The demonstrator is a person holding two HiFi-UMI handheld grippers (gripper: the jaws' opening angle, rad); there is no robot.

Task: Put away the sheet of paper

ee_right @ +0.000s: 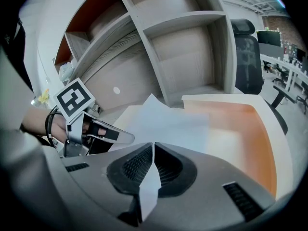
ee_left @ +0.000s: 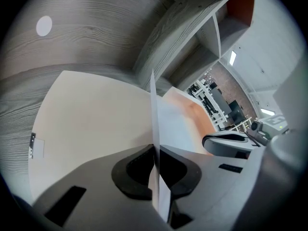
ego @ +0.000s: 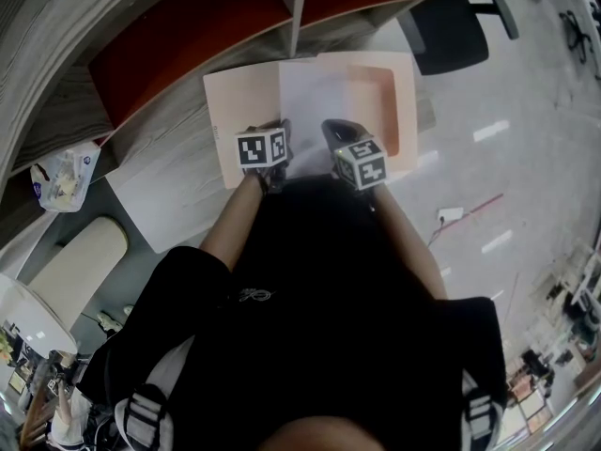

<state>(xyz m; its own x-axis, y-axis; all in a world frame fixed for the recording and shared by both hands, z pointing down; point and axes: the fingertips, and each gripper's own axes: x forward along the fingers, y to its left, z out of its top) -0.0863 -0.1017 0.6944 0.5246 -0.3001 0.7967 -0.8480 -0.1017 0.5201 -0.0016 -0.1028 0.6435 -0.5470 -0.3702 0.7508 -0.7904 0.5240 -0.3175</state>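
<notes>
A white sheet of paper (ego: 315, 92) hangs over an open peach folder (ego: 239, 111) that lies on the wooden desk. My left gripper (ego: 278, 134) is shut on the sheet's near left edge, and my right gripper (ego: 336, 132) is shut on its near right edge. In the left gripper view the sheet (ee_left: 155, 129) runs edge-on between the closed pads, above the folder's left flap (ee_left: 91, 119). In the right gripper view the sheet (ee_right: 163, 121) spreads away from the pinched corner toward the folder's pocket side (ee_right: 240, 129), with the left gripper (ee_right: 94, 131) at the left.
Open shelf compartments with red back panels (ego: 188, 36) stand behind the desk. A plastic bag (ego: 61, 177) lies at the left, beside a pale sheet (ego: 155, 205) on the desk. A black office chair (ego: 451, 22) stands at the right, a cream seat (ego: 80, 261) at the lower left.
</notes>
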